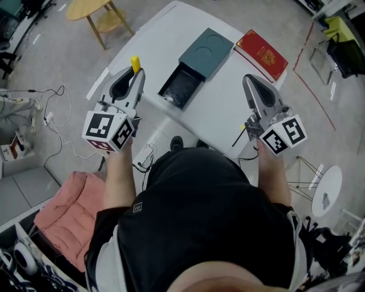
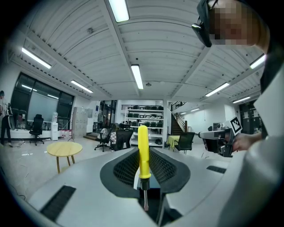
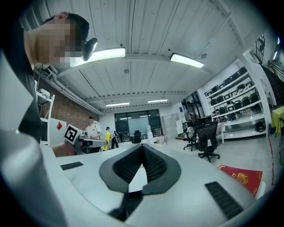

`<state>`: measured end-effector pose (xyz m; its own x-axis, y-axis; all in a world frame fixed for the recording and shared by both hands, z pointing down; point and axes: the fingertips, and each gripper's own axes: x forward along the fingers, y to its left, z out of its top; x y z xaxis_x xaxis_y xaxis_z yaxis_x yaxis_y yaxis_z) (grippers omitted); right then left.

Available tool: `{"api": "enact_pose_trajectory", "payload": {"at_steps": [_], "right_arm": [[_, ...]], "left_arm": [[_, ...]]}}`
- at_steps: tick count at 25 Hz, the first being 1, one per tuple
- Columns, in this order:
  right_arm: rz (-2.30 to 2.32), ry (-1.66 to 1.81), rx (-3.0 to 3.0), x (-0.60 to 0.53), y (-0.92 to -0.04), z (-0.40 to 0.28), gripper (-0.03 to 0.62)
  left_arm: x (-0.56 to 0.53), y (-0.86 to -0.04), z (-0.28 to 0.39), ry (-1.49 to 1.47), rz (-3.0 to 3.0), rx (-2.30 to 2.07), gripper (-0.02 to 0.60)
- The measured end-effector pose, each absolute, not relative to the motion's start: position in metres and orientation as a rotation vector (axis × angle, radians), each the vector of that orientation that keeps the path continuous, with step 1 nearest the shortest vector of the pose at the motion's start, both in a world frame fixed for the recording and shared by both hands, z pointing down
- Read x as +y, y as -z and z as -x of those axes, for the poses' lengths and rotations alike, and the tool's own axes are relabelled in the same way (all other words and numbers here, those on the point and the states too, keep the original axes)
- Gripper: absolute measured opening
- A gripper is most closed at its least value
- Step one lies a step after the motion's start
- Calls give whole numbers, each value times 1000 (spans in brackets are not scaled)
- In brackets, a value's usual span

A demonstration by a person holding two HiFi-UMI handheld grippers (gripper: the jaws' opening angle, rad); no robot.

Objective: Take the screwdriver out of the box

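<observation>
My left gripper (image 1: 136,72) is shut on a screwdriver (image 1: 135,63) with a yellow handle, held over the left edge of the white table (image 1: 228,114). In the left gripper view the screwdriver (image 2: 143,142) stands upright between the jaws, its metal blade pointing down toward the camera. The dark box (image 1: 181,85) lies open mid-table, with its teal cover (image 1: 206,52) slid back behind it. My right gripper (image 1: 249,80) hovers over the table's right side, its tips shut together (image 3: 143,145) with nothing between them.
A red booklet (image 1: 262,54) lies on the table's far right corner. On the floor are a round wooden stool (image 1: 94,11) at the far left, cables (image 1: 48,114), a pink cushion (image 1: 68,217) and a small white round table (image 1: 328,191).
</observation>
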<state>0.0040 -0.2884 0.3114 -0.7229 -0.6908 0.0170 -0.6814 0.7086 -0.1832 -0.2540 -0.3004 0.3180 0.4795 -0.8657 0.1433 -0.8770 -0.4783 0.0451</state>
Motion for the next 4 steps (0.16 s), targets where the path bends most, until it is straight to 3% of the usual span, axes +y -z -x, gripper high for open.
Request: {"api": "enact_pose_trajectory", "payload": {"at_steps": [4], "right_arm": [[1141, 283, 2855, -289, -314, -3, 29]], "left_arm": [[-301, -319, 251, -153, -2607, -1534, 77]]}}
